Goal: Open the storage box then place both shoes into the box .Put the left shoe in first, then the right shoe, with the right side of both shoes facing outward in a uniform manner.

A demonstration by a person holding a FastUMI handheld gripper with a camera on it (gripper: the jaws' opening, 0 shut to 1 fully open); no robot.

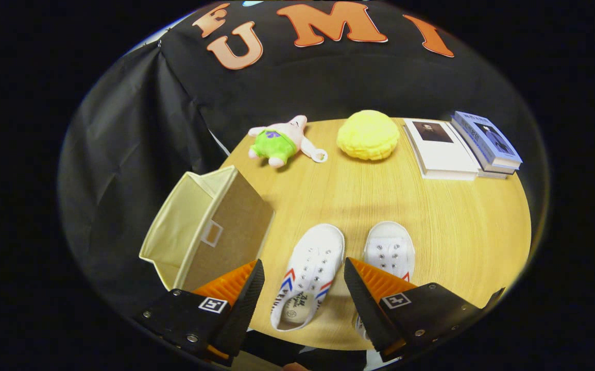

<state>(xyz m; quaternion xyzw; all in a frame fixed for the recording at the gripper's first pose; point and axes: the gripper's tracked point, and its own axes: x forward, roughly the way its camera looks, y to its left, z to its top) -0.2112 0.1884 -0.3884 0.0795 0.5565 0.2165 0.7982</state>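
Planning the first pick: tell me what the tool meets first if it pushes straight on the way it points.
Probably the left white sneaker, lying between the open tool's fingers; depth is unclear, so it could pass above it toward bare table.

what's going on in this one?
A handheld gripper hovers open over a round wooden table, holding nothing. A white shoe lies between its fingers; the second shoe sits beside it, partly behind one finger. The beige storage box at the table's edge is already open, with no shoe visible in it. A plush toy, yellow sponge and books lie beyond.
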